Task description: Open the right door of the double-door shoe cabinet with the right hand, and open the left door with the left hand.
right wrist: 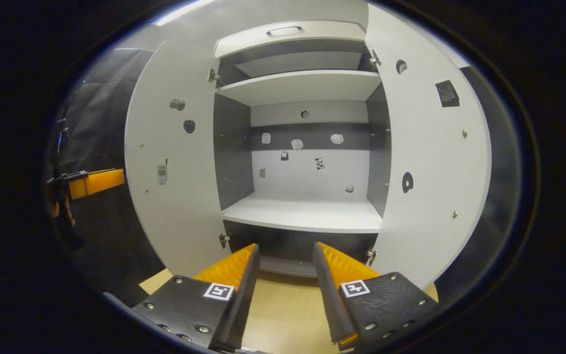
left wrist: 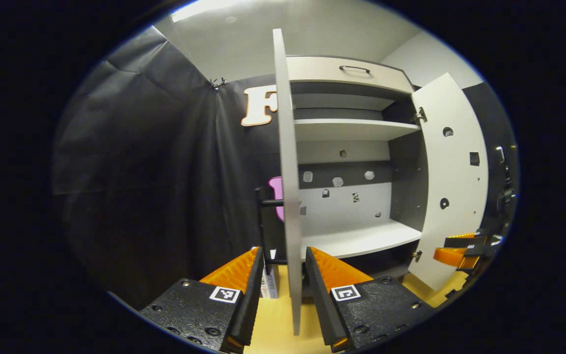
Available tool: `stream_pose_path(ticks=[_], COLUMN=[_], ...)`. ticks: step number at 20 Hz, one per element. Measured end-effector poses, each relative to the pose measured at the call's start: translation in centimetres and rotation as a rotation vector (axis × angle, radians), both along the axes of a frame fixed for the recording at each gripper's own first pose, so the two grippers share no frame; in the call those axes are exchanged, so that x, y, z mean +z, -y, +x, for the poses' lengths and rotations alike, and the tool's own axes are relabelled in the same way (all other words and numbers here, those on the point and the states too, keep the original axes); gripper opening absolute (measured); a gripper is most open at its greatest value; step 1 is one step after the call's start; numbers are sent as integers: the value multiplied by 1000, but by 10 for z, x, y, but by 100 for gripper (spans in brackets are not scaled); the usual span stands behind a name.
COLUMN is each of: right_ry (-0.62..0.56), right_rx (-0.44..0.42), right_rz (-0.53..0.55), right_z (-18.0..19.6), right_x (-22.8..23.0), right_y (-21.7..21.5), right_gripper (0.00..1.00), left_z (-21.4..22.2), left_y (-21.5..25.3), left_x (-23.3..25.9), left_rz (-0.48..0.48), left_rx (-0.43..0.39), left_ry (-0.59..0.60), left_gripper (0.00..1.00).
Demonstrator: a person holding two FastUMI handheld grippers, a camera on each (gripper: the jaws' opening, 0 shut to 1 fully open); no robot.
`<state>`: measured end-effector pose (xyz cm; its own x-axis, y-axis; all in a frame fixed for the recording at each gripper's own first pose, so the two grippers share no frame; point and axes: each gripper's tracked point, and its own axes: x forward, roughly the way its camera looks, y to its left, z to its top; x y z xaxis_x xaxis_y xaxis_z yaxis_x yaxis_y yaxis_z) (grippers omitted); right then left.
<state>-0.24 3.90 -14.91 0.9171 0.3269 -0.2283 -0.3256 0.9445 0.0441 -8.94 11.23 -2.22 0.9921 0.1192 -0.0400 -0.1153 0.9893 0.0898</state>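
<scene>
both doors of the shoe cabinet (right wrist: 302, 216) swung wide, shelves bare and lit inside, so judged near the end of the task. left door (left wrist: 287, 162) seen edge-on between the fingers of the left gripper (left wrist: 284, 260), straddled with a gap on each side: released, not pinching the panel. right gripper (right wrist: 285, 258) also spread, grasping nothing, hanging in front of the open cabinet above the tan floor (right wrist: 283, 309), well clear of the right door (right wrist: 435, 162).

for the step in hand: best to ease the left door the last bit along its hinge arc, pushing with one finger flat on the panel rather than twisting, then draw straight back toward the near side so neither finger catches the edge. risk judged small: a snag on the black handle (left wrist: 262, 231) on the door's outer face.

left gripper view gives the left door's thin edge, its handle, and the other gripper low at the far right. right gripper view gives both doors' inner faces, all four hinges, and the left tool off at the left edge, held by a hand (right wrist: 59, 209).
</scene>
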Motion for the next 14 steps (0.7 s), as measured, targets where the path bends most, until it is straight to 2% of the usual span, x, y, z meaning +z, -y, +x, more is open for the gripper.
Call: stream_pose_path(ticks=[1, 3, 4, 5, 6, 7, 9, 11, 12, 14], right_ry=[11, 45, 67, 84, 104, 125, 168, 202, 211, 227], right_rx=[-16, -42, -52, -62, -76, -93, -121, -149, -167, -176], right_rz=[-6, -5, 1, 1, -1, -2, 15, 39, 48, 63], right_z=[1, 2, 2, 3, 4, 5, 9, 13, 14, 17], right_x=[6, 21, 31, 41, 51, 61, 86, 108, 117, 131], right_y=[3, 8, 10, 12, 16, 21, 26, 34, 38, 41], right_gripper=[65, 65, 60, 60, 65, 65, 65, 65, 60, 70], left_z=[3, 15, 21, 28, 34, 41, 55, 67, 72, 79], left_y=[12, 39, 51, 60, 70, 79, 95, 113, 119, 127], left_x=[4, 10, 13, 17, 23, 29, 45, 57, 61, 65], left_rz=[-2, -12, -19, -24, -26, -28, -33, -50, -46, -30], left_rx=[-25, -84, -105, -117, -129, -139, -157, -178, -176, -161], left_ry=[11, 28, 31, 36, 43, 52, 73, 90, 94, 98], left_gripper=[56, 53, 53, 53, 53, 51, 57, 57, 57, 60])
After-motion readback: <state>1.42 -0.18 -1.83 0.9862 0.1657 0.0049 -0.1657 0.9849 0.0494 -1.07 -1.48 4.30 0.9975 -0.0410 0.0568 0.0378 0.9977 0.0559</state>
